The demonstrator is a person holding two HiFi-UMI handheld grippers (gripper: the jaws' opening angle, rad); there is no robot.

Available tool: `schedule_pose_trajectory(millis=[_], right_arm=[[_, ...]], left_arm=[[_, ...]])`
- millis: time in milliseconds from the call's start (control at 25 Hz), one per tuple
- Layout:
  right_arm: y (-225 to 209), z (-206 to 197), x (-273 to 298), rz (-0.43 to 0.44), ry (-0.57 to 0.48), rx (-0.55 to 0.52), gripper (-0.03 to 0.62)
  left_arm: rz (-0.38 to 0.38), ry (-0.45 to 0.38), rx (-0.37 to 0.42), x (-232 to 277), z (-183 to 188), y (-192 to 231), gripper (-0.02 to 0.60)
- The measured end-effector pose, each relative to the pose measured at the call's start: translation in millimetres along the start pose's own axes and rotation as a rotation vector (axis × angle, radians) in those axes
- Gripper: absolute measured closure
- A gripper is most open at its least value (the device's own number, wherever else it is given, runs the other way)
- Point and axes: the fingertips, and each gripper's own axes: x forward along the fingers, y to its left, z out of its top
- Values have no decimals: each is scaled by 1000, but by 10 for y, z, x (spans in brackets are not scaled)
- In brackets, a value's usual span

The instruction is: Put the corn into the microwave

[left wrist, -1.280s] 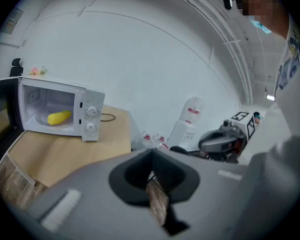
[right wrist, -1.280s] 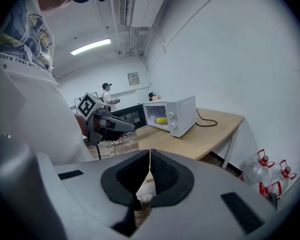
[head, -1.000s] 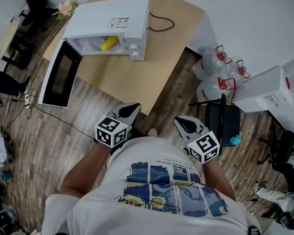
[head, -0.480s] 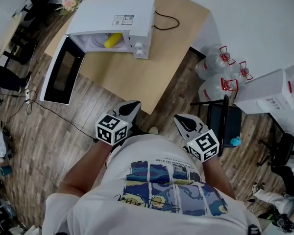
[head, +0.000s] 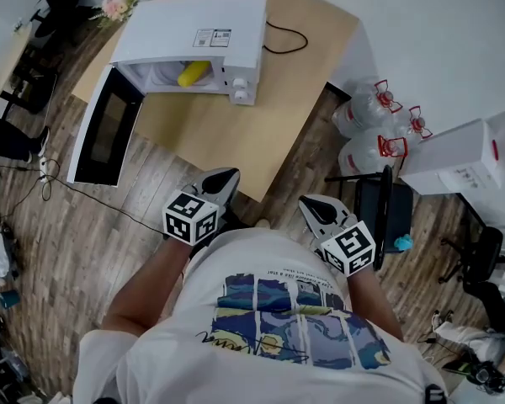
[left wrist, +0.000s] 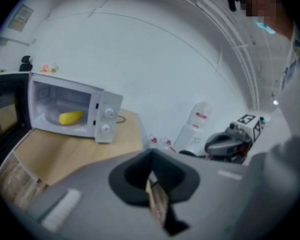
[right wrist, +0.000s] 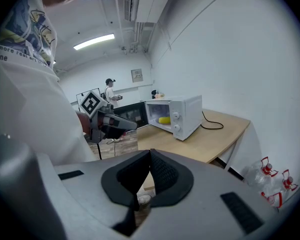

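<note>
The corn (head: 193,73), a yellow cob, lies inside the open microwave (head: 198,30), on the floor of its cavity and toward the side with the two control knobs (head: 239,90). The white microwave stands at the far left part of the light wooden desk (head: 227,137), and its dark-windowed door (head: 105,129) is swung wide open, out past the desk's edge over the plank floor (head: 109,242). A black power cable (head: 279,37) loops across the desk top just beside the microwave. Both grippers are held close in front of the person's white printed T-shirt (head: 278,318), well apart from the microwave and off the near corner of the desk. The left gripper (head: 221,178) has its jaws pressed together with nothing between them, and it points toward the desk. The right gripper (head: 316,208) is likewise closed and empty, its dark ribbed pads (right wrist: 160,171) meeting at the tips. The two grippers sit side by side, apart from each other, each with its marker cube toward the person's body. Right of the desk, clear water bottles (head: 366,108) with red handles stand on the floor against the wall, near a black chair (head: 385,207) and a white box (head: 467,154). A small bunch of flowers (head: 116,7) shows beyond the microwave's far left corner.
</note>
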Motion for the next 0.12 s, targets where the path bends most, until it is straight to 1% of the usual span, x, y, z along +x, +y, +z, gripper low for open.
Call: schedule_pose_trajectory(millis=[120], right_arm=[[-2, 69, 70, -7, 0, -1, 583]], left_arm=[[0, -5, -3, -20, 47, 95, 572]])
